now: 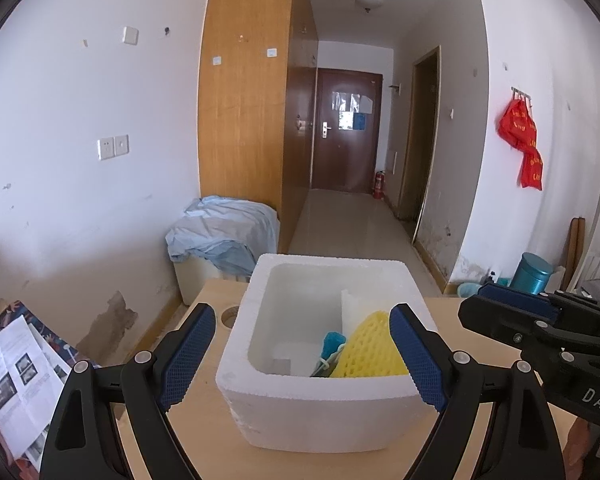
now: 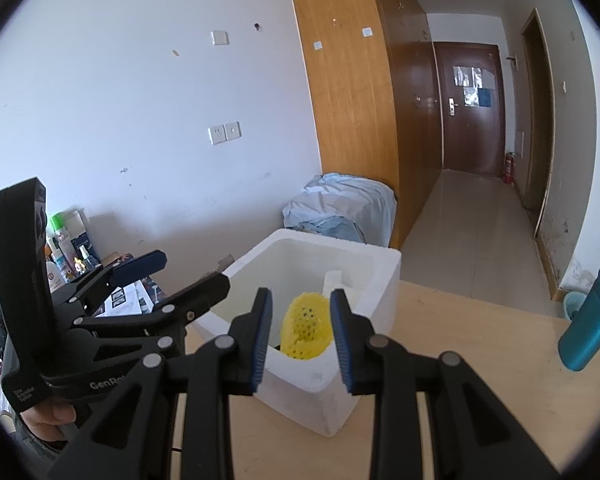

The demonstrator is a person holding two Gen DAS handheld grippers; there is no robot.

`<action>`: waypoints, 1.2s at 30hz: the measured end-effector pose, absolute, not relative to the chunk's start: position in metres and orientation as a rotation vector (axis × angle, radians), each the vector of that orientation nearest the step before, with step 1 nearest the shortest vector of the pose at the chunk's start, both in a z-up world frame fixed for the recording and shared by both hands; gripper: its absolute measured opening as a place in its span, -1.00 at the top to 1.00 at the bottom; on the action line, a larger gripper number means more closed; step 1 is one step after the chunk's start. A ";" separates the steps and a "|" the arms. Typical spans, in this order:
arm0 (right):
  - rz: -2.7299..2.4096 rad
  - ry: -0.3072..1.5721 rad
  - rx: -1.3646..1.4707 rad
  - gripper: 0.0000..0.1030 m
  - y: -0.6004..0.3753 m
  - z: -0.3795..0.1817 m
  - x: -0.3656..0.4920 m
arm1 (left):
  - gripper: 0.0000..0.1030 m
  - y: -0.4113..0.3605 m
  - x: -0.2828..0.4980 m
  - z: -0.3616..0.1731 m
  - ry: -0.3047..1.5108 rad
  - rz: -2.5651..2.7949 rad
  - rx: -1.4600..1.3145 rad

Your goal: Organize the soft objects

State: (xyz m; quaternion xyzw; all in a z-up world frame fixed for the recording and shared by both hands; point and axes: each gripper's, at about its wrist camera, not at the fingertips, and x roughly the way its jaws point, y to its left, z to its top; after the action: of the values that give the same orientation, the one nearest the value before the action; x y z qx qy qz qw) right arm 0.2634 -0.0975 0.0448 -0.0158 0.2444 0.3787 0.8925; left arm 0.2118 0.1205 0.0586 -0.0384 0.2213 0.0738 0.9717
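A white foam box (image 1: 320,392) was seen on the wooden table (image 2: 480,360), with a yellow foam net (image 1: 370,346) and a blue item, possibly a clip (image 1: 332,342), inside at its near right. The left gripper (image 1: 302,354) was spread wide, empty. The right gripper (image 2: 300,338) was narrowed, nothing gripped.

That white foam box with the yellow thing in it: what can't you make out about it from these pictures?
- Foam box floor: left view, near wall hides the front part.
- Yellow foam net: lower part hidden by the box wall; right view shows only its top.
- Blue item: half hidden beside the net; too little shows to name it.
- White slab: only its upper edge shows.
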 end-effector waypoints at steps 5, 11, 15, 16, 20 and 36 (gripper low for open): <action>0.784 0.510 -0.034 0.34 -0.097 0.044 0.263 | -0.73 0.122 0.211 0.058 0.449 0.150 -0.076; 0.783 0.507 -0.038 0.34 -0.098 0.044 0.258 | -0.76 0.122 0.204 0.061 0.444 0.149 -0.079; 0.778 0.515 -0.037 0.34 -0.100 0.042 0.255 | -0.93 0.120 0.194 0.061 0.425 0.158 -0.080; 0.776 0.518 -0.036 0.34 -0.101 0.041 0.253 | -0.94 0.119 0.190 0.061 0.427 0.156 -0.081; 0.771 0.522 -0.038 0.34 -0.106 0.040 0.243 | -0.94 0.115 0.181 0.060 0.440 0.146 -0.082; 0.746 0.516 -0.033 0.34 -0.128 0.040 0.204 | -0.99 0.088 0.129 0.050 0.462 0.092 -0.095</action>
State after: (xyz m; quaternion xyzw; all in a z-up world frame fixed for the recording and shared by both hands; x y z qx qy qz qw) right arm 0.2041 -0.1283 0.0399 -0.0158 0.2493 0.3602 0.8988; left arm 0.1290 0.0877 0.0502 -0.0469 0.2288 0.0456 0.9713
